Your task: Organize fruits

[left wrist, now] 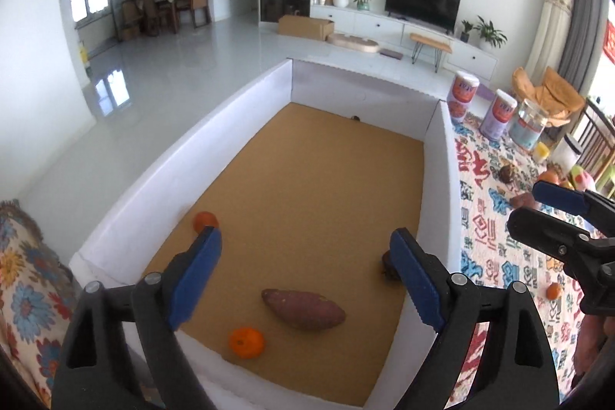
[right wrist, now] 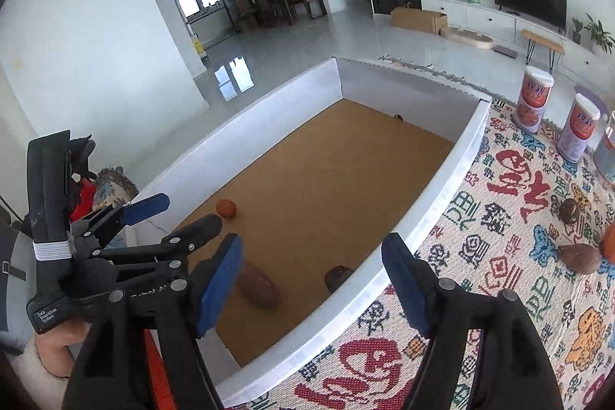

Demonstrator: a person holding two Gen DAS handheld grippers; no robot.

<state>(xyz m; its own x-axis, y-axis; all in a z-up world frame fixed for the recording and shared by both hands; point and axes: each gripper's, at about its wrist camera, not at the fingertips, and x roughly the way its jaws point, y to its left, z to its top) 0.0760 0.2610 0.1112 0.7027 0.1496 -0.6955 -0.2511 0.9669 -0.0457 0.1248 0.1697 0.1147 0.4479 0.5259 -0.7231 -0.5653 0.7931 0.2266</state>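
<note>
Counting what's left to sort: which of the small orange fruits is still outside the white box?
The orange fruit on the patterned cloth, right of the white box. The other two lie on the box's brown floor.

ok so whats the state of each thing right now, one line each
left gripper: open, nothing between its fingers
right gripper: open, nothing held
white bin: open-topped, holding four items
sweet potato: lying flat on the bin floor
near orange: in bin, loose
far orange: in bin, near the left wall
dark round fruit: in bin, beside the right wall
two canisters: upright on the patterned cloth
</note>
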